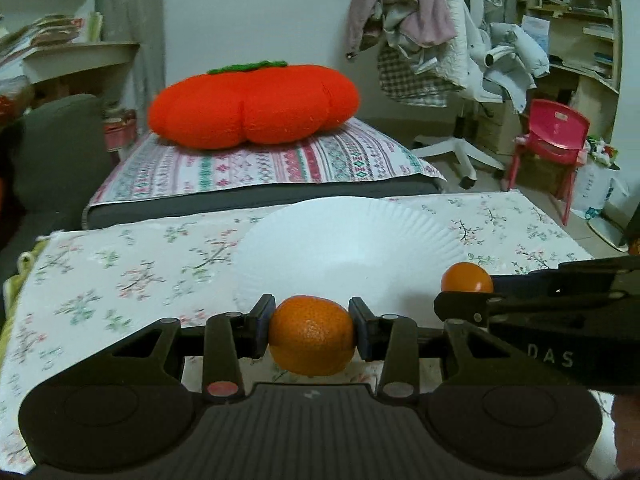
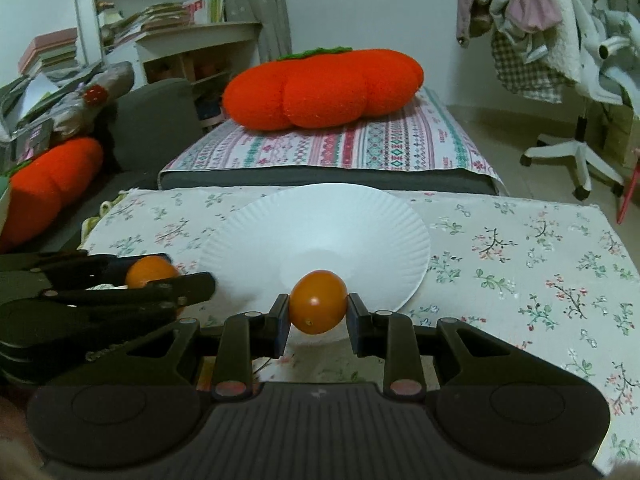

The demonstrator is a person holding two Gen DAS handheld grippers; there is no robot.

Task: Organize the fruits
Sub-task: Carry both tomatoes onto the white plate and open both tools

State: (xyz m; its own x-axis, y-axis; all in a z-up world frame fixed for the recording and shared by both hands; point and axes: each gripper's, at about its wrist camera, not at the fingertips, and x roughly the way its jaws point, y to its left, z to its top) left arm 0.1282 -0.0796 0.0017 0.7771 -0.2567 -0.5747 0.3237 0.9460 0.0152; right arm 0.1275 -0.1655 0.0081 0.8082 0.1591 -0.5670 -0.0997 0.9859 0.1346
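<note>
My left gripper (image 1: 312, 332) is shut on a mandarin orange (image 1: 312, 338), held just above the table at the near rim of the white paper plate (image 1: 348, 240). My right gripper (image 2: 318, 312) is shut on a small smooth orange tomato (image 2: 318, 300), held over the near edge of the same plate (image 2: 320, 232). Each gripper shows in the other's view: the right one with its tomato (image 1: 466, 278) at the right, the left one with its mandarin (image 2: 150, 272) at the left. The plate has nothing on it.
The table wears a floral cloth (image 2: 520, 248). Behind it is a grey couch with a patterned cover (image 1: 260, 164) and a big orange persimmon cushion (image 1: 252, 104). A second orange cushion (image 2: 44, 196) lies left. A clothes-draped office chair (image 1: 452, 60) and a red child's chair (image 1: 552, 132) stand right.
</note>
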